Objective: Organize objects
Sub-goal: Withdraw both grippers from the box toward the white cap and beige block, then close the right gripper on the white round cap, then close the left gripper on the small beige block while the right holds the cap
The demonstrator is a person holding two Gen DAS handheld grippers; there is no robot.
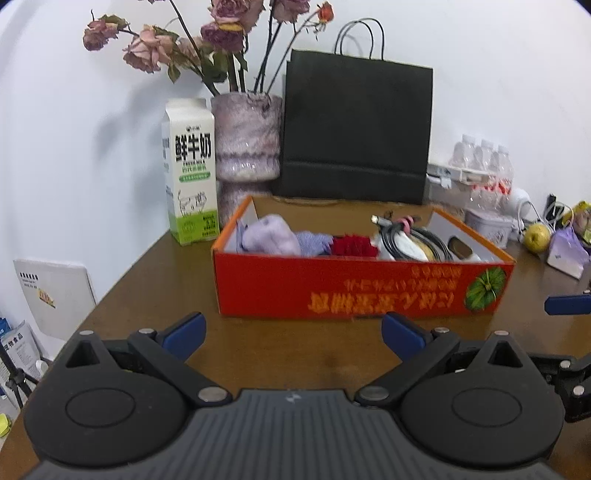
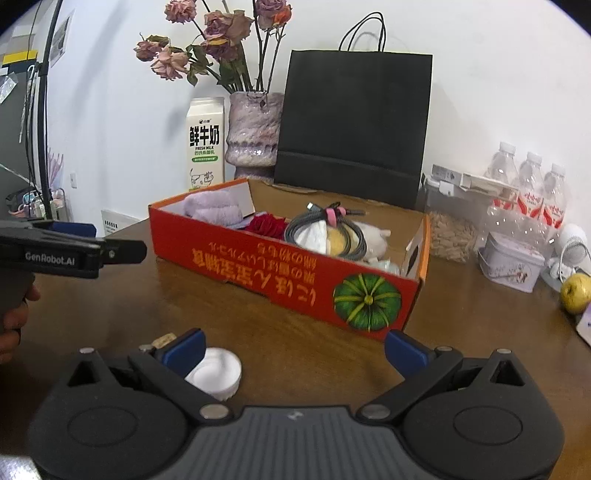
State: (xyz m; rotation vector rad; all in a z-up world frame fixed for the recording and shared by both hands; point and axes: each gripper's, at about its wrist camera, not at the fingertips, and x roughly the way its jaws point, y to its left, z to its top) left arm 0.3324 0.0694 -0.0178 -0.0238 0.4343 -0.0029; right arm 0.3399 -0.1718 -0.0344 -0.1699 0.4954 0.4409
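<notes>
In the middle of both views stands a red cardboard box (image 1: 364, 291) with orange characters and a green pumpkin picture on its side, open at the top, on a brown wooden table (image 1: 155, 280). Inside the box, from the left of the left wrist frame to the right, lie a lilac cloth (image 1: 269, 236), a red flower (image 1: 352, 246) and a coiled grey cable (image 1: 413, 240) bound with a pink strap. The left gripper (image 1: 293, 334) is at the bottom of its frame with the two blue fingertips wide apart and nothing between them, just in front of the box. The right gripper (image 2: 294, 350) also has its fingers spread apart and holds nothing; a white round cap (image 2: 218, 373) lies on the table just beside its left fingertip, at the lower left of the right wrist frame. Behind the box, in the upper part of the frames, a milk carton (image 1: 190, 173), a purple vase (image 1: 248, 138) with dried roses (image 1: 221, 33) and a black paper bag (image 1: 354, 129) stand against the white wall. At the right edge are water bottles (image 2: 528, 192), a small tin (image 2: 511, 264) and a yellow-green apple (image 2: 576, 293).
</notes>
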